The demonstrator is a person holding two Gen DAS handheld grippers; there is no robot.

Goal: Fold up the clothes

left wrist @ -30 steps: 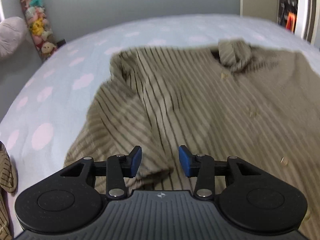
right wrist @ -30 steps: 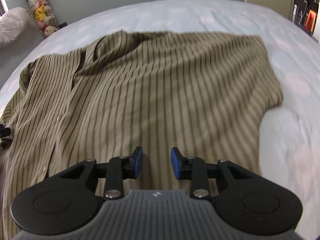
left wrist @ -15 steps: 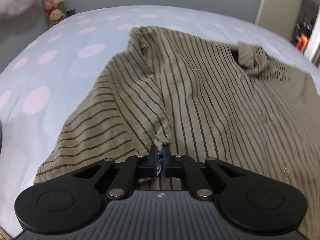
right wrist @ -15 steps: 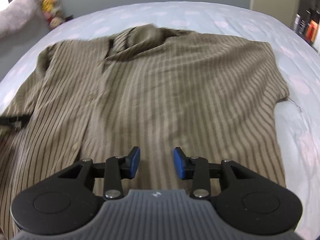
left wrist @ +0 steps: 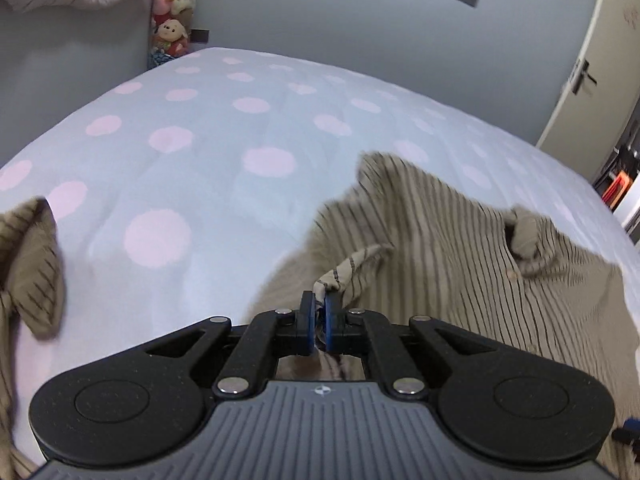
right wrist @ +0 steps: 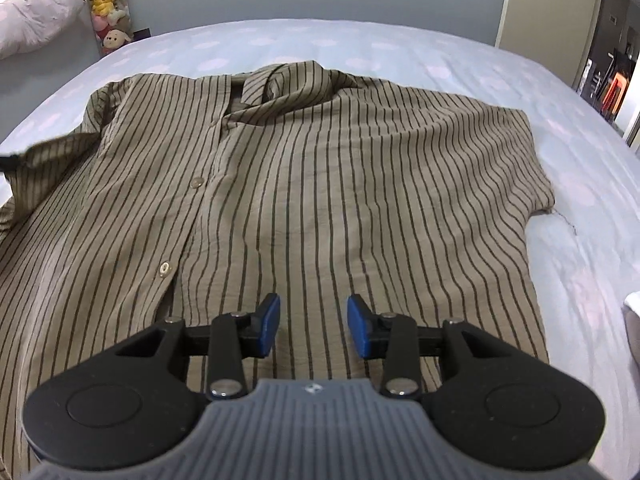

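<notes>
The left hand-held gripper (left wrist: pixel 319 322) is clamped tight on a bunched bit of the shirt (left wrist: pixel 460 264), its blue pads (left wrist: pixel 307 320) pressed together with a twist of striped cloth sticking out between and above them. From that pinch the fabric stretches away in a taut ridge, lifted off the bed (left wrist: pixel 208 168), and the part of the shirt nearest the pinch looks blurred. Beyond the ridge the shirt spreads out to the right of the gripper, with the collar (left wrist: pixel 524 236) standing up as a rumpled lump at the far side. A second piece of the same striped cloth (left wrist: pixel 36 264) hangs in view at the left edge, apart from the pinch.

The right hand-held gripper (right wrist: pixel 313 330) stands open over the shirt (right wrist: pixel 320 184), nothing between its pads (right wrist: pixel 269 326), which hover above the lower front panel. The shirt is olive-tan with thin dark vertical stripes, short-sleeved, lying front up and mostly flat on the bed. Its button placket runs just left of this gripper, with two pale buttons (right wrist: pixel 164 268) showing. The collar (right wrist: pixel 276 84) lies folded at the far end. The sleeve to the right of the gripper lies flat; the one to the left is drawn up and creased.

The bed has a pale blue cover with pink dots. A column of plush toys (right wrist: pixel 107 12) stands against the wall beyond it.
</notes>
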